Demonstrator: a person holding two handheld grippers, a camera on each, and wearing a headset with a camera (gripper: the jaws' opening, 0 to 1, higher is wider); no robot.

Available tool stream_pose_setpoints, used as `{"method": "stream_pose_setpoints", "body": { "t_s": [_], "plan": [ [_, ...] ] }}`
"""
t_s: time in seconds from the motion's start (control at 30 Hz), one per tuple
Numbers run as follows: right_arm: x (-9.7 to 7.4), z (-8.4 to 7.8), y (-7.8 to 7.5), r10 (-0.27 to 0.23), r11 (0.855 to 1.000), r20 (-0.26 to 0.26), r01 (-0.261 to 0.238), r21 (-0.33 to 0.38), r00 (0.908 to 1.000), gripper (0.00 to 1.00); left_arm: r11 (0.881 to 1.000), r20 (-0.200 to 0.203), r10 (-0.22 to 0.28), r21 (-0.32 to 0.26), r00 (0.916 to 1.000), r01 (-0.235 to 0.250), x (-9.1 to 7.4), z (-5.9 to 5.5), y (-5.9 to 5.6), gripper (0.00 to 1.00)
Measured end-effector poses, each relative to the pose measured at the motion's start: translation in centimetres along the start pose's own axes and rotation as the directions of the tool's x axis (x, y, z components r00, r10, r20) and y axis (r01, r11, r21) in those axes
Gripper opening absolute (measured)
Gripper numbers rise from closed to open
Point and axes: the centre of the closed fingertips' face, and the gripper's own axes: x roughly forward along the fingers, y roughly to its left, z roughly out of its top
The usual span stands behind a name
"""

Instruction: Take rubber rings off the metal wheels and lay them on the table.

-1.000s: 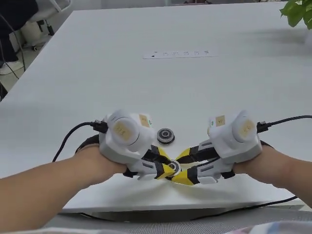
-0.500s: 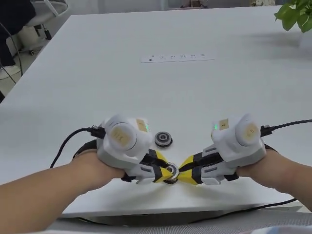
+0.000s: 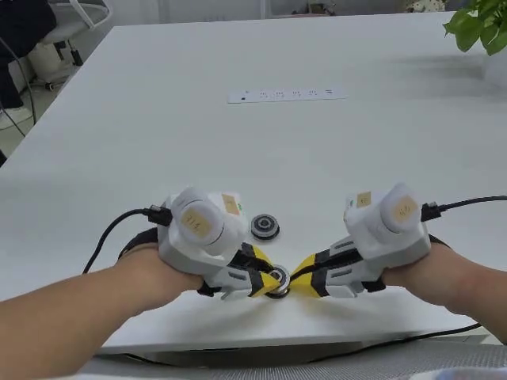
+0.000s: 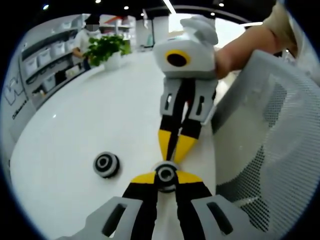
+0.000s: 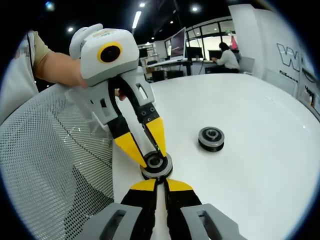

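Note:
A small metal wheel (image 3: pixel 279 283) with a black rubber ring sits near the table's front edge, held between both grippers. My left gripper (image 3: pixel 272 280) comes in from the left, its yellow fingers shut across the wheel (image 4: pixel 166 172). My right gripper (image 3: pixel 299 279) meets it from the right, jaws pressed together on the ring at the wheel's rim (image 5: pixel 156 164). In the left gripper view the right gripper (image 4: pixel 175 147) points down at the wheel. In the right gripper view the left gripper (image 5: pixel 150 147) straddles it. A second wheel (image 3: pixel 265 226) with its ring on lies flat just behind.
A white power strip (image 3: pixel 287 95) lies farther back on the white table (image 3: pixel 158 142). A green plant (image 3: pixel 479 20) stands at the far right corner. Black cables trail from both grippers. A mesh chair back (image 5: pixel 55 165) stands beside the table's near edge.
Both grippers stay closed around the same wheel at the front edge. The head view has shifted a little; the second wheel has not moved.

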Motion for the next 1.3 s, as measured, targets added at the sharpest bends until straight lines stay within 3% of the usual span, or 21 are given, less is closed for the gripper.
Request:
{"method": "stream_pose_setpoints", "body": {
  "t_s": [0.47,0.8,1.03,1.3],
  "plan": [
    [-0.26,-0.05,-0.26,-0.009,0.993,0.009,0.008,0.116,0.9999,0.0,1.0,-0.003,0.001,0.005,1.0,-0.001,0.07,-0.01,0.0,0.13],
    [-0.81,0.24,-0.41,-0.008,0.974,0.035,0.0,0.228,0.9993,0.0,1.0,-0.002,0.001,0.009,1.0,-0.001,0.11,0.03,0.02,0.13],
    [-0.7,0.25,-0.31,-0.009,0.969,0.036,-0.001,0.247,0.9993,0.0,1.0,-0.002,0.001,0.006,1.0,-0.001,0.15,0.03,0.04,0.13],
    [-0.83,0.34,-0.4,-0.011,0.954,0.056,-0.006,0.299,0.9983,0.0,1.0,-0.005,0.002,0.005,1.0,-0.002,0.13,0.03,0.05,0.13]
  ]
}}
